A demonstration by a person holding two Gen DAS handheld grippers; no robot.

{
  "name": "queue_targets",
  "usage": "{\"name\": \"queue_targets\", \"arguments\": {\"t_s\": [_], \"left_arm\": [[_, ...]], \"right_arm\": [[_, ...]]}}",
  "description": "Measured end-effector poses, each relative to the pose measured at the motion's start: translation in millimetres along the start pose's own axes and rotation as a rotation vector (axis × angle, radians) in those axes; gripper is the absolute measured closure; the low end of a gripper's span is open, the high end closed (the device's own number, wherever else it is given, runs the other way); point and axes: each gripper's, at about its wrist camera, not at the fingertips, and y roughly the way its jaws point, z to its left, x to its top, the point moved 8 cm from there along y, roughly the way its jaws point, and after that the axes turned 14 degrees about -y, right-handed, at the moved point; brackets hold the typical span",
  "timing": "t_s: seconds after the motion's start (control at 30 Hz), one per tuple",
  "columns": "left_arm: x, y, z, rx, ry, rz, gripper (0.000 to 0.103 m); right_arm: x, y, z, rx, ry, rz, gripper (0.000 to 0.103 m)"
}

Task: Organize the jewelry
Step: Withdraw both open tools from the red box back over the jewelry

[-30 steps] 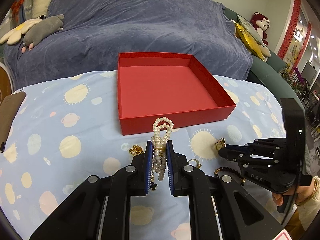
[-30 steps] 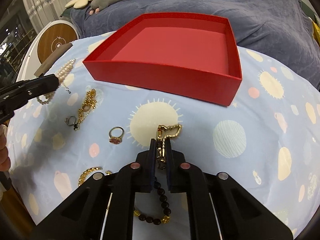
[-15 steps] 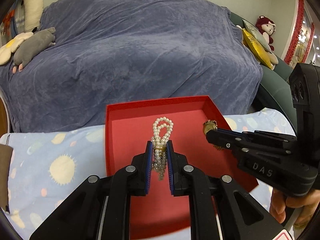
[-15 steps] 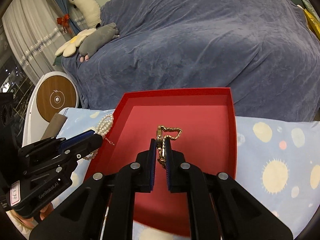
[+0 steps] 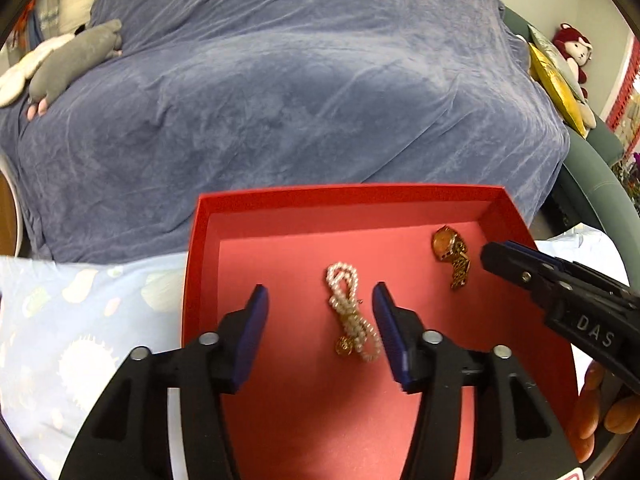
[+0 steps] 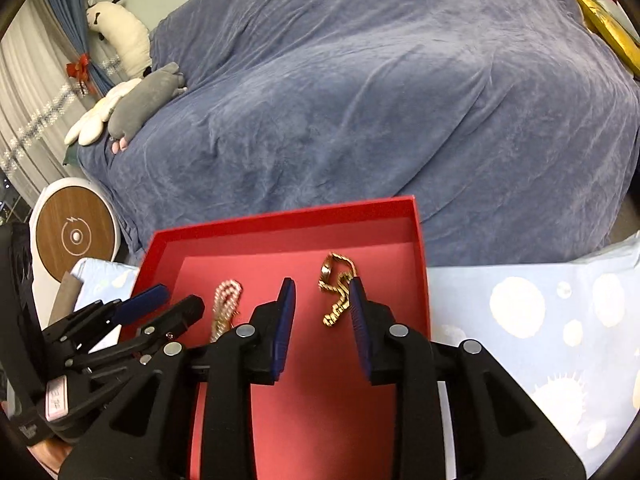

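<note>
A blue blanket (image 5: pixel 320 80) drapes the sofa behind the red box (image 5: pixel 340 196). Above the box, the left tool (image 5: pixel 320 304) and the right tool (image 6: pixel 322 300), lettered "DAS", gape wide and empty. The pearl necklace (image 5: pixel 348 312) and gold watch (image 5: pixel 450 250) lie inside.

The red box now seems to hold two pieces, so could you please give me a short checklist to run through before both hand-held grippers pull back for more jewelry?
1. Left hand-held gripper open and gripping nothing: ok.
2. Right hand-held gripper open and gripping nothing: ok.
3. Pearl necklace lying on the floor of the red box: ok.
4. Gold bracelet inside the box, apart from the pearls: ok.
5. Gold bracelet free of the right pad: cannot tell; in the right wrist view it sits right against the pad.
6. Remaining jewelry on the patterned tablecloth located: cannot tell; none is in view.
</note>
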Motion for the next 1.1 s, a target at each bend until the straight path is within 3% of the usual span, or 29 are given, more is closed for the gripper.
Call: {"name": "queue_targets", "arguments": {"t_s": [0.17, 0.37, 0.47, 0.53, 0.6, 0.7, 0.87, 1.1], "left_arm": [[-14.6, -8.3, 12.6, -0.012, -0.018, 0.015, 0.049], [-26.3, -19.9, 13.4, 0.033, 0.008, -0.01, 0.048], [-24.8, -41.8, 16.3, -0.006, -0.042, -0.049, 0.048], [-26.3, -64.0, 18.8, -0.026, -0.044, -0.077, 0.048], [-34.7, -94.5, 21.7, -0.021, -0.02, -0.119, 0.043], [-60.6, -135.9, 30.4, -0.023, -0.001, -0.149, 0.034], [-128.0, -182.4, 51.0, -0.018, -0.017, -0.094, 0.034], [-206.6, -189.8, 72.2, 0.006, -0.069, -0.042, 0.034]], "right_arm": [[-19.6, -12.5, 4.5, 0.02, 0.028, 0.007, 0.075], [-32.6, -26.4, 17.1, 0.0, 0.005, -0.001, 0.075], [-35.6, -60.1, 29.2, -0.009, -0.043, -0.051, 0.075], [-46.6, -92.8, 40.7, -0.02, -0.101, -0.084, 0.063], [-65.9, -120.3, 51.7, -0.024, -0.151, -0.081, 0.061], [-105.3, -154.4, 65.9, 0.006, -0.174, -0.049, 0.06], [-177.3, -186.5, 78.9, 0.065, -0.105, 0.031, 0.06], [-242.2, -180.6, 96.0, 0.048, -0.063, 0.088, 0.06]]}}
